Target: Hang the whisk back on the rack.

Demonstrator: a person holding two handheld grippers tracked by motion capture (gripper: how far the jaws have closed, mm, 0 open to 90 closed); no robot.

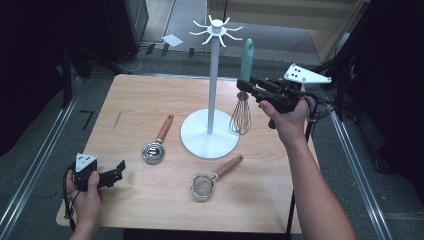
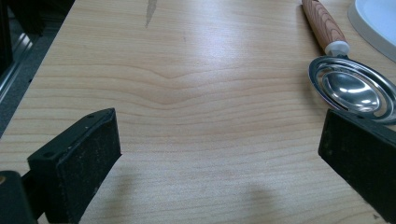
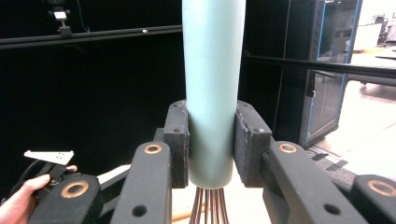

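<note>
Clamping the whisk [image 1: 242,102] by its mint handle just right of the white hanging stand [image 1: 214,80], I should lift my right gripper [image 1: 248,89] steadily toward a top hook, left gripper [image 1: 116,170] idle, jaws wide.

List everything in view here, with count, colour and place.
whisk: 1, teal handle with copper wires, upright beside the stand, held in the right gripper
stand: 1, white, middle of table
egg separator: 1, steel with wooden handle, left of stand
strainer: 1, steel mesh with wooden handle, in front of stand
table: 1, light wood
left gripper: 1, black, open, near-left corner
right gripper: 1, black, clamped on whisk handle
</note>
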